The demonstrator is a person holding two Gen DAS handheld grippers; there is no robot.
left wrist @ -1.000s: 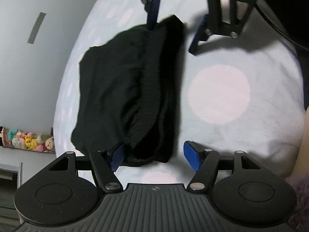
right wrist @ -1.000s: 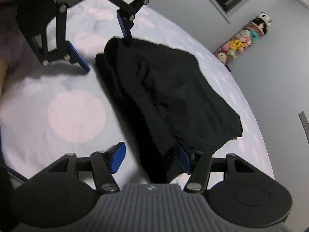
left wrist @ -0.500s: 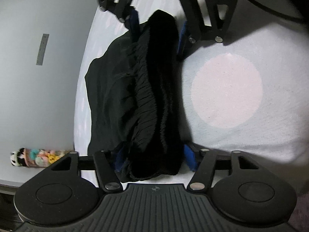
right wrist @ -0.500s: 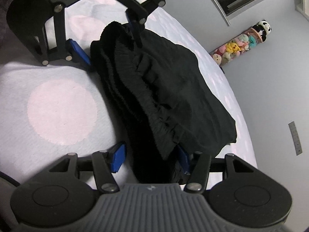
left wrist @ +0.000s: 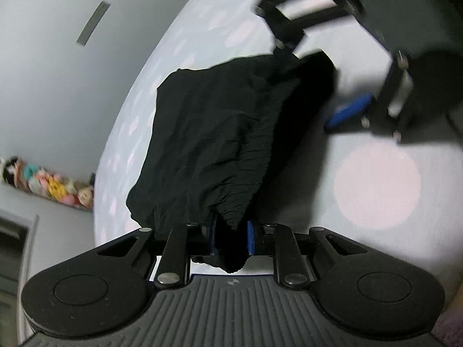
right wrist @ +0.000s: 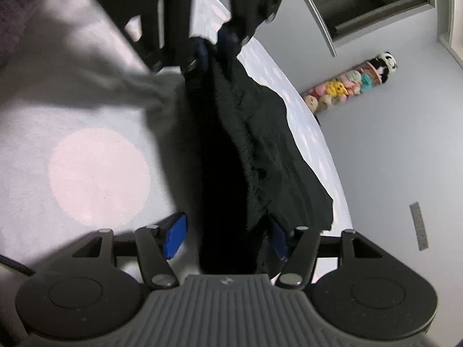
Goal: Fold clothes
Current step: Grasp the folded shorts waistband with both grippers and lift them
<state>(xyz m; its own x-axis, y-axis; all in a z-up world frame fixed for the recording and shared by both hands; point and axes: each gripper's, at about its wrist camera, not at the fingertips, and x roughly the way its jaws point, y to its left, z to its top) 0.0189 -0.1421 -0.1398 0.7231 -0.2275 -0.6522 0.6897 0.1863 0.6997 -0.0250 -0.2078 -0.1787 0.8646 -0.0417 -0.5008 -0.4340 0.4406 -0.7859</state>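
A black garment (left wrist: 214, 144) is held stretched between two grippers above a pale bed sheet (left wrist: 376, 190) printed with pink dots. One end of the bunched cloth is pinched tight between the blue fingers of the left gripper (left wrist: 231, 238). The fingers of the right gripper (right wrist: 225, 234) are spread wide, with the cloth draped between them and lying against the right-hand finger (right wrist: 277, 238) only. The garment hangs in folds, its loose edge drooping toward the sheet. A tube of small plush toys (right wrist: 350, 82) is seen against the grey wall (right wrist: 390, 144) beyond the bed.
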